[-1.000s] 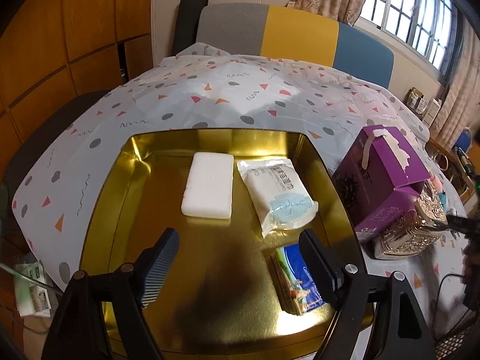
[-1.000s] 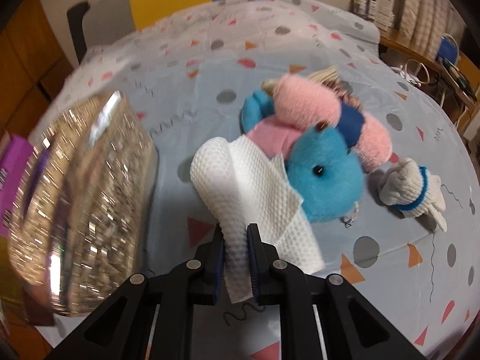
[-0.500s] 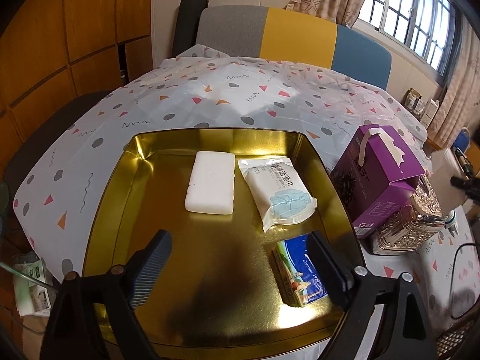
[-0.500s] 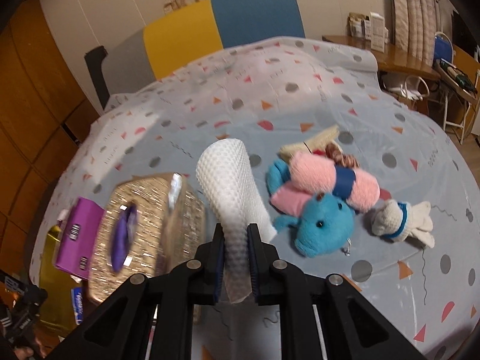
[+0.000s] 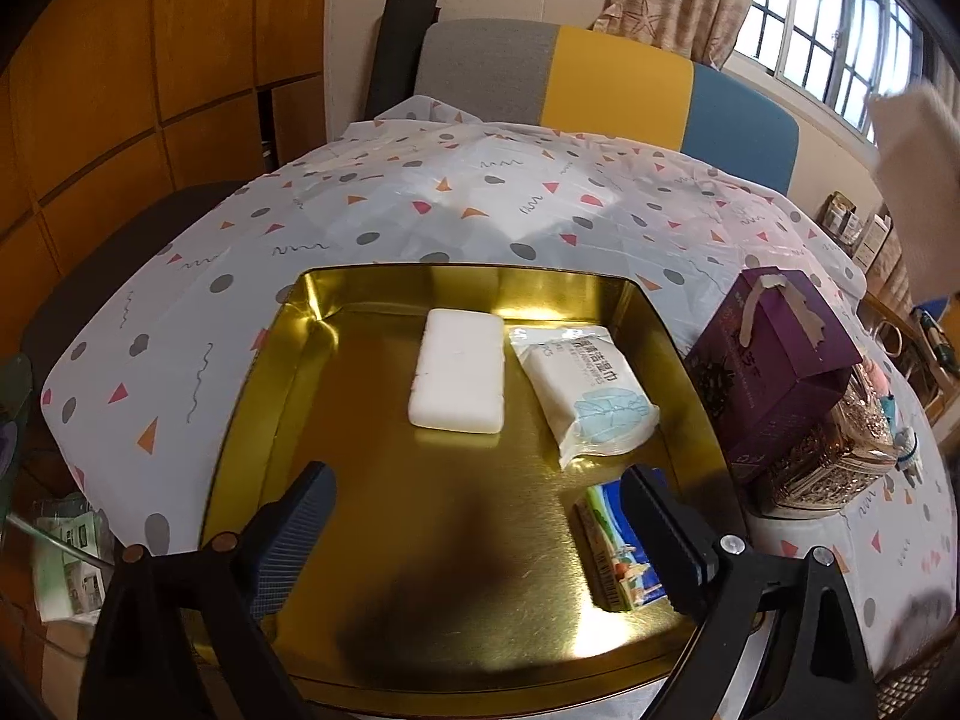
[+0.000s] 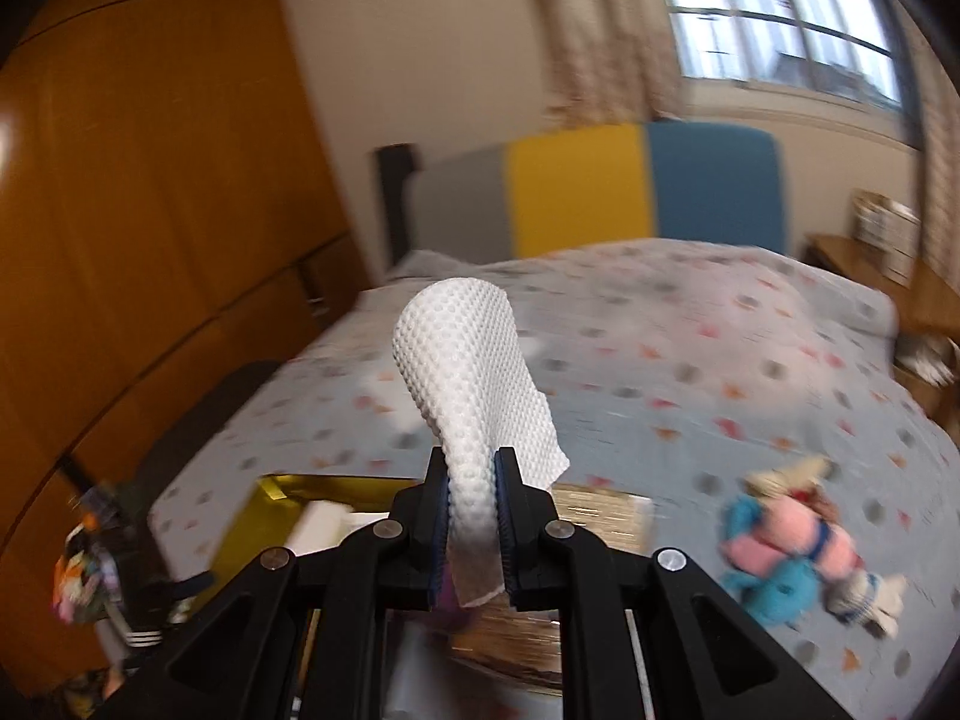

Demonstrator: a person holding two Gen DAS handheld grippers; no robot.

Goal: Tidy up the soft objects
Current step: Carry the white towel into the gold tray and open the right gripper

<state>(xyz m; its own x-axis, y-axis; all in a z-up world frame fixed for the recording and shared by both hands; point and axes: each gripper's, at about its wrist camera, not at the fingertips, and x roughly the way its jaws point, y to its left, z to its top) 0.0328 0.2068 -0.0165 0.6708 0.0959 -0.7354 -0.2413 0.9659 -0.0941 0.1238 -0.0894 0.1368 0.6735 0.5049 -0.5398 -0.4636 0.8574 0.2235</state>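
my right gripper [image 6: 471, 513] clamped on white dimpled cloth [image 6: 474, 378], cloth standing up from pinch, held in air above patterned bedspread [image 6: 690, 330]; view blurred

my left gripper [image 5: 480, 528] over shiny gold metal tray [image 5: 384, 540], jaws opening, nothing between them

in tray: white oblong sponge block [image 5: 459, 378], white wet-wipe pack [image 5: 585, 393], blue tissue packet [image 5: 618, 546] touching right finger

purple carton [image 5: 774, 360] just beside tray, glittery box [image 5: 834, 456] behind it

blue-pink plush toy [image 6: 792, 558] lying on bedspread, well apart from tray
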